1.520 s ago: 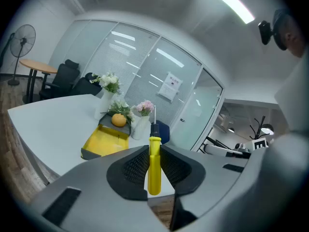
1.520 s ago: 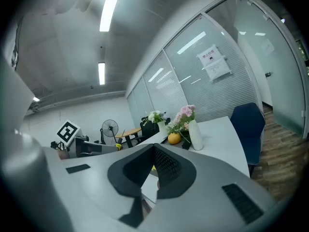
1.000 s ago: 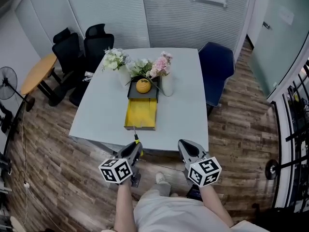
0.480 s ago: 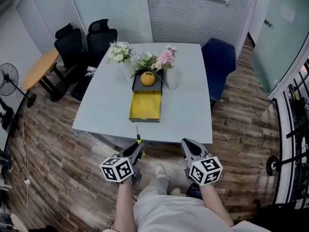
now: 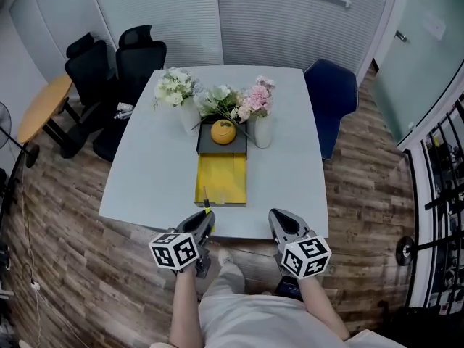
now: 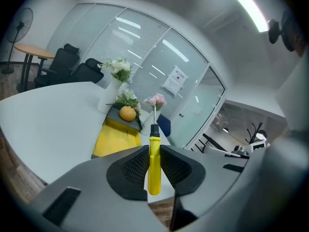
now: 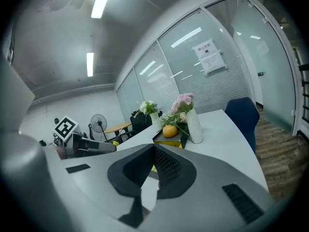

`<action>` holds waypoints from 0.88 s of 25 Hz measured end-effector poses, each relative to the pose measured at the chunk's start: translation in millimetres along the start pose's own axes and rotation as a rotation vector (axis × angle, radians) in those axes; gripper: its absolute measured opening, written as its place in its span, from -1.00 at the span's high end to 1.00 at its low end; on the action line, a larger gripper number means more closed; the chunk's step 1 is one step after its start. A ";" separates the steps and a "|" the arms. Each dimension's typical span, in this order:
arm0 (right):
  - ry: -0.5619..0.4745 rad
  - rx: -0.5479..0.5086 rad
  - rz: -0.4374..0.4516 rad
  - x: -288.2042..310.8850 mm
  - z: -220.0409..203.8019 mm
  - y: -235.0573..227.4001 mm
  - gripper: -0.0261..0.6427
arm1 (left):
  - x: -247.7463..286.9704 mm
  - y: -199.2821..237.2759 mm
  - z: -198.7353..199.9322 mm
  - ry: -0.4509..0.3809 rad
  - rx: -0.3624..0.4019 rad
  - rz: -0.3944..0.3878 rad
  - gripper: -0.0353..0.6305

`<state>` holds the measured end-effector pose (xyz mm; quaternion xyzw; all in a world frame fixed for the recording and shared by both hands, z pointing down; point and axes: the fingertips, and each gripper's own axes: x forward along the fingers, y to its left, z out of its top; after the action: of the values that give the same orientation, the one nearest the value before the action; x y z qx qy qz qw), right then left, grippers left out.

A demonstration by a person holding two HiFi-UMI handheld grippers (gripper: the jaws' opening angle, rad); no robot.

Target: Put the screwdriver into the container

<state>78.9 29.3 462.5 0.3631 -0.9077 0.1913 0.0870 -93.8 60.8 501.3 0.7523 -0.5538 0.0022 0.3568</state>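
Head view: your left gripper [image 5: 205,225] is clamped on the screwdriver [image 5: 206,207] and held off the near edge of the table [image 5: 145,172]; the shaft points forward at the near end of the yellow container [image 5: 222,174]; how high the tip stands above the table cannot be told from here; your right gripper [image 5: 280,222] hangs beside it, level with it and apart from it, also short of the table edge; both forearms are drawn close to your body.

Left gripper view: the jaws are closed on the yellow handle about its middle, with the butt end below the pads and the black collar and steel shaft running up and away; the tool sits centred and in line with the jaws; the container lies ahead and a little left, with an orange at its far end.

Judgement: the tool is light and rigid, not fragile; the handle looks smooth, so it may pivot or slide between the pads if knocked; the mid-handle hold is the correct one.

Right gripper view: the jaws stand together with nothing between them; this gripper carries nothing.
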 end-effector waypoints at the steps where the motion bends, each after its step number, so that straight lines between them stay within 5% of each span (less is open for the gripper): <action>1: 0.002 -0.002 -0.007 15.5 6.3 -2.9 0.88 | 10.1 10.4 10.9 0.012 0.001 -0.008 0.69; 10: 0.033 0.027 -0.096 126.2 39.4 -27.4 0.88 | 88.1 85.7 73.3 0.148 0.020 -0.060 0.68; 22: 0.046 0.048 -0.229 167.0 39.8 -56.9 0.88 | 137.8 118.8 71.1 0.290 0.024 -0.149 0.68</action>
<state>-3.0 -129.3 491.9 0.4619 -0.8532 0.2100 0.1206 -167.6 -107.8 566.7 0.7873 -0.4392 0.0907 0.4231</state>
